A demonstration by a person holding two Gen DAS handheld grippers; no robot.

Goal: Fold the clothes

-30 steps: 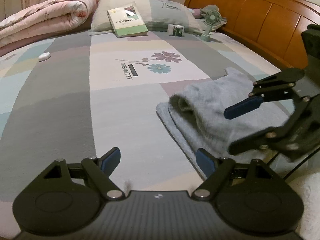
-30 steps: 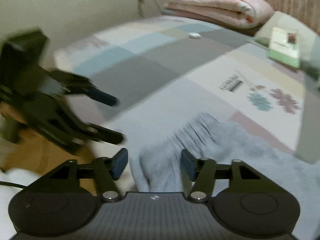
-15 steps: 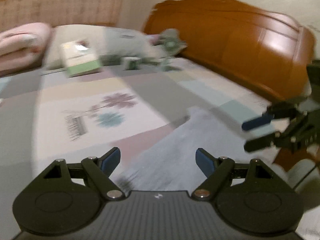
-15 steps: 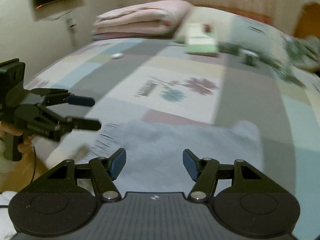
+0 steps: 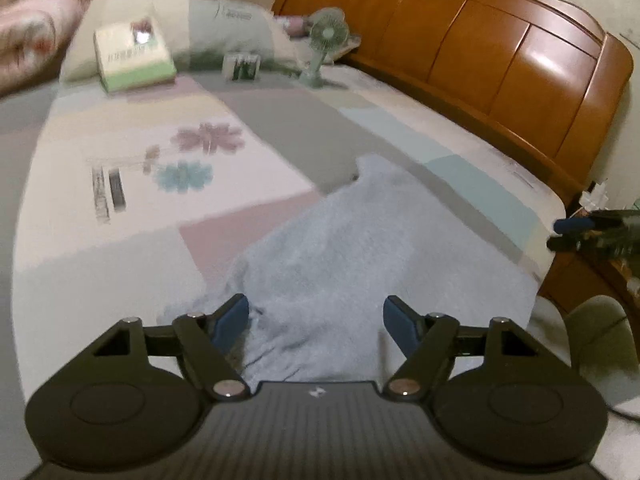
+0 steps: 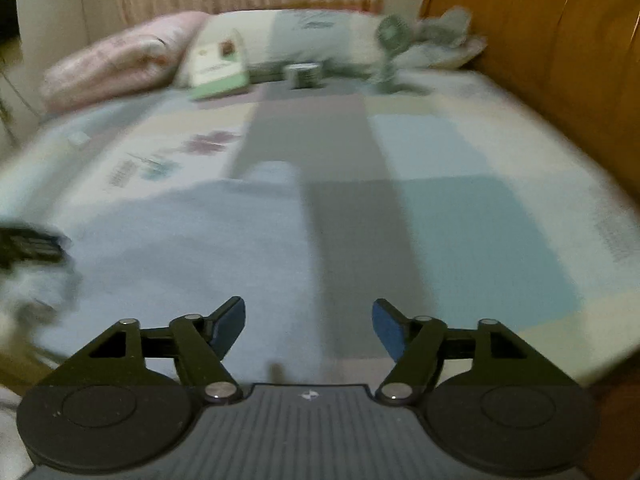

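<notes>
A light blue knitted garment [image 5: 360,256] lies spread on the bed near its front edge; in the right wrist view the garment [image 6: 168,248] fills the left half. My left gripper [image 5: 316,322] is open just above the garment's near hem, nothing between its fingers. My right gripper [image 6: 307,326] is open too, over the garment's right edge and the grey stripe of the bedspread. The right gripper [image 5: 576,232] shows at the far right of the left wrist view. The left gripper [image 6: 32,244] appears blurred at the left edge of the right wrist view.
The patchwork bedspread [image 5: 120,184] carries a flower print. At the far end lie a pillow [image 5: 224,28], a green-and-white book [image 5: 134,60], a small box [image 5: 242,66], a green hand fan [image 5: 326,46] and a folded pink quilt [image 6: 116,64]. A wooden headboard [image 5: 500,64] runs along the right.
Both grippers have swung rightward, toward the headboard side, and moved apart. The garment now lies flatter and more spread out than a second ago. Both stay open.
</notes>
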